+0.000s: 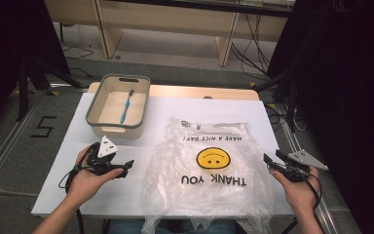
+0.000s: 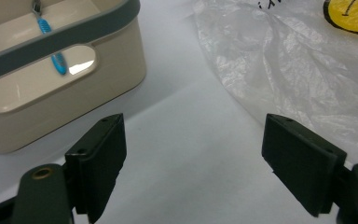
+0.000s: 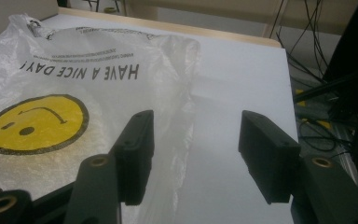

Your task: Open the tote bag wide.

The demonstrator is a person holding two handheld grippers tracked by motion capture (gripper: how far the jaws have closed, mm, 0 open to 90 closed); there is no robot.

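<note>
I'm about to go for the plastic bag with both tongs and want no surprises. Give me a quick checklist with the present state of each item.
1. Left tongs open, nothing between the jaws: ok.
2. Right tongs open and empty: ok.
3. Plastic bag lies flat on the table between the two tongs, in the open: ok.
4. Right tongs close to the bag's edge: ok; in the right gripper view one jaw hangs over the film.
5. Toothbrush lies inside the bin, apart from the bag: ok.
6. Where the bag's mouth lies, near edge or far: cannot tell.
</note>
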